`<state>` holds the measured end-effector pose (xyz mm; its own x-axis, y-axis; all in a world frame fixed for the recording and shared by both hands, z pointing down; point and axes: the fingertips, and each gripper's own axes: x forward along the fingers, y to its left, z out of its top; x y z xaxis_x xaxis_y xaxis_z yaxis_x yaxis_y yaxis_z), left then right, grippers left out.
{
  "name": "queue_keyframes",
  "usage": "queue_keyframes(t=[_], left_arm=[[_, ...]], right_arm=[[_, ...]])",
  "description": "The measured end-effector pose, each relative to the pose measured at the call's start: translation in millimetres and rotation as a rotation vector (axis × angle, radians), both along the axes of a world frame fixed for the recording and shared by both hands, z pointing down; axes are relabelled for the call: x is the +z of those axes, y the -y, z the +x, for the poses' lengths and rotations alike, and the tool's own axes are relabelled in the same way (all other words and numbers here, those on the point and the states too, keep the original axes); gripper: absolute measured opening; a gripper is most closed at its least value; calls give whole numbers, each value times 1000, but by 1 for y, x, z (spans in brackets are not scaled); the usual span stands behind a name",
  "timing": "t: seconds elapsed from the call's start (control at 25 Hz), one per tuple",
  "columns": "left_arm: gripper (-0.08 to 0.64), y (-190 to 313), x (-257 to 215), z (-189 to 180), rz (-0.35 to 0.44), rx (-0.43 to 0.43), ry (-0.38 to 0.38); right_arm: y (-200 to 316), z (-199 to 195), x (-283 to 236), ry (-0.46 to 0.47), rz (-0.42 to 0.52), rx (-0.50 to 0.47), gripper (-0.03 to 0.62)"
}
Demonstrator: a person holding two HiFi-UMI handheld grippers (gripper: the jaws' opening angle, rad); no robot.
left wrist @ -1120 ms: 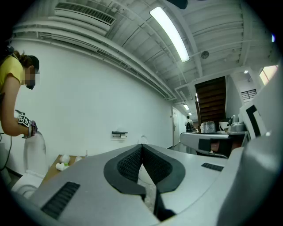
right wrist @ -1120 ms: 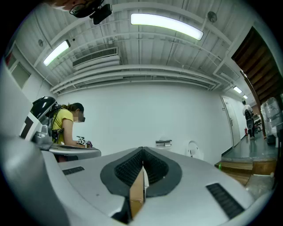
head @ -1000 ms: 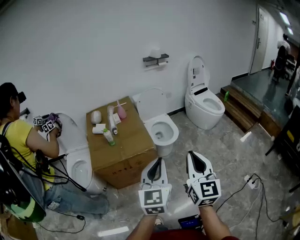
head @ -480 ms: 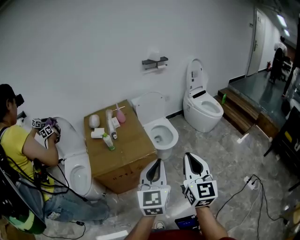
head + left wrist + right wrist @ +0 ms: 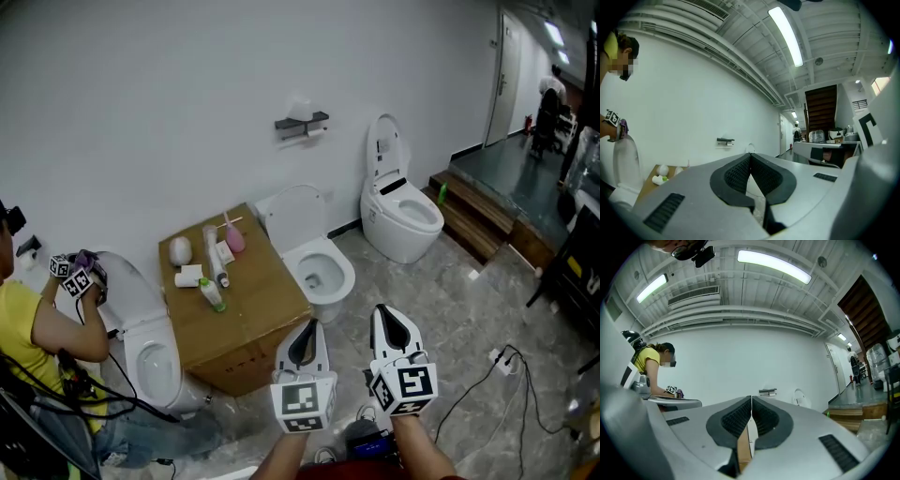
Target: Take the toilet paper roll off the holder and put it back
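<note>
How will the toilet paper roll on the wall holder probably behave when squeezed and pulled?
The toilet paper roll looks small and white under the holder, so it is probably light and soft and may dent. It seems round, so it may turn.

A brown cardboard box [image 5: 239,305] is sitting mid-frame under a pink bottle [image 5: 234,240]. White toilets [image 5: 323,272] are standing on the grey marbled floor [image 5: 469,337]. At lower left, a shirt [image 5: 23,323] is showing yellow. At bottom centre, the left gripper [image 5: 314,324] and right gripper [image 5: 383,310] are showing black-and-white square patterns.
</note>
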<state>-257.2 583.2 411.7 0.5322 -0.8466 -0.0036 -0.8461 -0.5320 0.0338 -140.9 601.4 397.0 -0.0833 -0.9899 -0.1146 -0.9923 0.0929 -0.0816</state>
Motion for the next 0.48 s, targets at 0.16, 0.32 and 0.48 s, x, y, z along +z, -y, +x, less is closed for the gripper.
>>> queue_keyframes(t=[0.16, 0.32, 0.48], left_arm=[[11, 33, -1, 10, -6, -12, -2], [11, 75, -7, 32, 0, -26, -7], [11, 122, -14, 64, 2, -41, -10]], right_arm=[[34, 12, 1, 1, -1, -6, 18], [77, 34, 0, 1, -2, -21, 18], [124, 64, -5, 2, -7, -38, 18]])
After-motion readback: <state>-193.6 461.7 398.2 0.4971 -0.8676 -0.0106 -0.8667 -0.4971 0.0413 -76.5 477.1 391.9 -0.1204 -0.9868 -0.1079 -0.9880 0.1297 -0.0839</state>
